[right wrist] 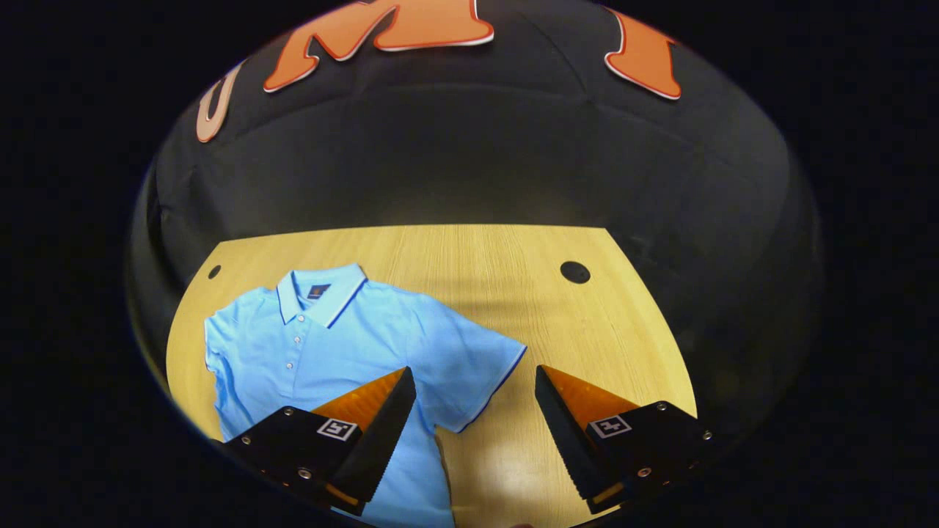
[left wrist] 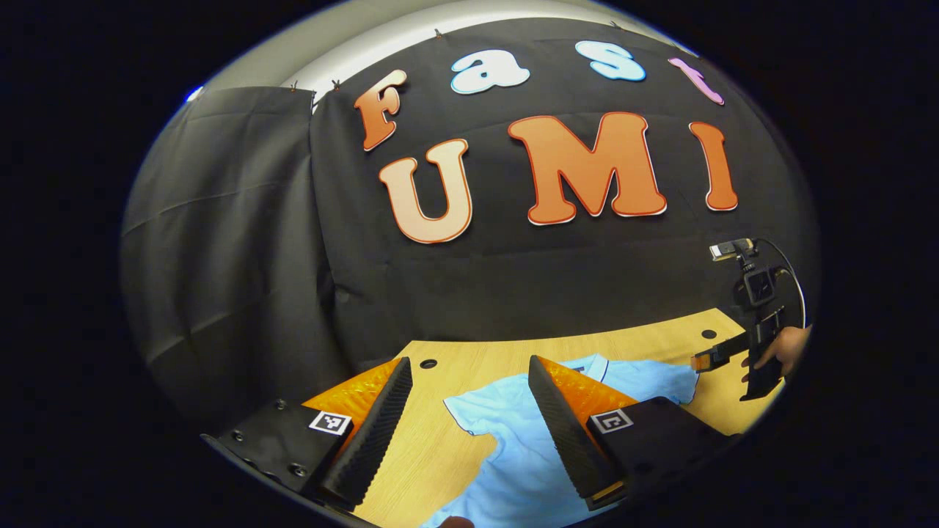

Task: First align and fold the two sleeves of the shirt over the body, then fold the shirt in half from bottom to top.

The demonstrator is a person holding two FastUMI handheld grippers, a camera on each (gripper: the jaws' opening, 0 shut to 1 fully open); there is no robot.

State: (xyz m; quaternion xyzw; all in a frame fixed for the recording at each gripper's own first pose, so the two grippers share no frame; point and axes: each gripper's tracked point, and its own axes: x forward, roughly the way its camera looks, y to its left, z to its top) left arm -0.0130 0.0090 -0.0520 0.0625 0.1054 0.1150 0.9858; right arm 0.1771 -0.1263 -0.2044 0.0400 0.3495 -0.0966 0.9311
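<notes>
Both views are evenly lit from overhead, with a dim, dark backdrop and a brighter wooden table [right wrist: 455, 257]. In the right gripper view, a pale patch of glare sits on the table near the bottom edge, between the fingers. The light blue shirt [right wrist: 308, 352] looks sharp and well exposed, casting only a thin, soft shadow. Fisheye distortion bends the table edges into curves. Detail softens and darkens toward the round rim.

Left hand-held gripper [left wrist: 469, 367] with serrated wedge fingers, square tag markers, screwed housings, right hand-held gripper [right wrist: 475, 378] alike
</notes>
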